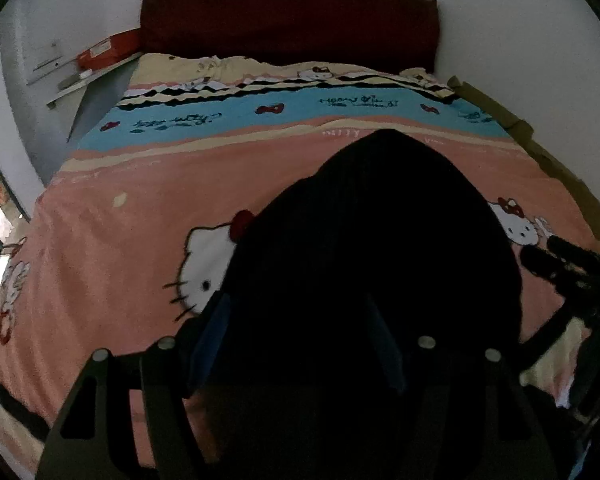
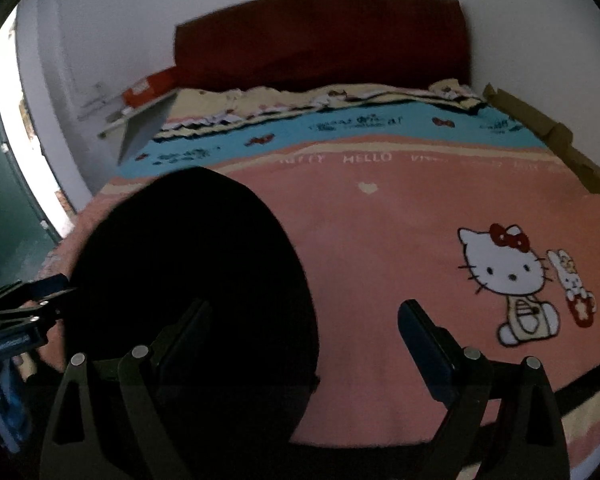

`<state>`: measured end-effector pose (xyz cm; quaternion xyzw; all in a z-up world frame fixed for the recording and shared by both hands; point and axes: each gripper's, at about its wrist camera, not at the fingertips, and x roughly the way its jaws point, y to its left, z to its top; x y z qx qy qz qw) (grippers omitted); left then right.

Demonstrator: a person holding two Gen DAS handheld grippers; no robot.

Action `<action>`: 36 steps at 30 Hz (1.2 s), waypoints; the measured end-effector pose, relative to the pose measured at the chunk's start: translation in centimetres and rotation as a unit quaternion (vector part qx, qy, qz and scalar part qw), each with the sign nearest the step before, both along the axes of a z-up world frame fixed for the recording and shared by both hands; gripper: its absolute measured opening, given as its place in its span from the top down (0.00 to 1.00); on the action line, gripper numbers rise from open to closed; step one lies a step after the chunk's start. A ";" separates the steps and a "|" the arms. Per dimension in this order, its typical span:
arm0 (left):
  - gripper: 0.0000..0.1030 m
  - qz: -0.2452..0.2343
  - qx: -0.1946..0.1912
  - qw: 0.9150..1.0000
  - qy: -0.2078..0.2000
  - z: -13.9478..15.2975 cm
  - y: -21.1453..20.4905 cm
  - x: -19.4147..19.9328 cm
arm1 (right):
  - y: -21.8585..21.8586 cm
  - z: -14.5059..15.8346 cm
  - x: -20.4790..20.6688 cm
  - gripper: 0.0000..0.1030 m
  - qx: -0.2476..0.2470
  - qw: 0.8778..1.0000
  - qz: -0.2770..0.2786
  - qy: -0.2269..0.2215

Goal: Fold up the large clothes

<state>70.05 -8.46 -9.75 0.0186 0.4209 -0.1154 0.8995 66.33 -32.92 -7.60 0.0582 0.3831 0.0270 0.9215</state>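
A large black garment (image 1: 380, 240) lies on the pink Hello Kitty blanket (image 1: 120, 240) near the bed's foot. It also shows in the right wrist view (image 2: 188, 264). My left gripper (image 1: 300, 316) hovers over the garment's near end with its jaws apart; its blue pads (image 1: 216, 320) stand either side of the dark cloth, and no grip shows. My right gripper (image 2: 304, 320) is open beside the garment's right edge, its left finger (image 2: 188, 328) over the cloth and its right finger (image 2: 424, 336) over bare blanket. Each gripper shows at the edge of the other's view.
The bed has a dark red headboard (image 1: 288, 12) against a white wall. A shelf with an orange box (image 1: 108, 50) hangs at the left. Cardboard pieces (image 2: 540, 128) line the bed's right side. A doorway (image 2: 4, 160) is at the far left.
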 end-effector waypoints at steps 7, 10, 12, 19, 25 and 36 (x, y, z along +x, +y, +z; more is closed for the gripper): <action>0.60 0.007 0.019 1.000 0.006 -2.3 -1.3 2.2 | -0.2 -4.6 3.7 0.34 0.013 0.999 -0.018 0.026; 0.83 0.000 0.020 1.000 0.007 -2.6 -1.2 2.3 | 0.2 -6.0 4.4 0.68 0.028 0.999 -0.002 0.043; 0.88 0.000 0.025 1.000 0.000 -2.4 -0.9 1.9 | 0.6 -5.9 4.3 0.83 0.041 0.998 0.011 0.040; 0.91 0.001 -0.019 1.000 -0.017 0.5 1.1 -2.1 | 1.3 -2.6 0.4 0.92 0.070 0.997 0.044 0.004; 0.91 -0.022 -0.074 0.996 -0.040 3.8 3.5 -9.0 | 2.3 1.8 -6.5 0.93 0.091 0.992 0.089 -0.017; 0.91 -0.043 -0.201 0.975 -0.084 7.3 10.8 -26.0 | 2.9 7.1 -24.1 0.93 0.122 0.981 0.138 -0.067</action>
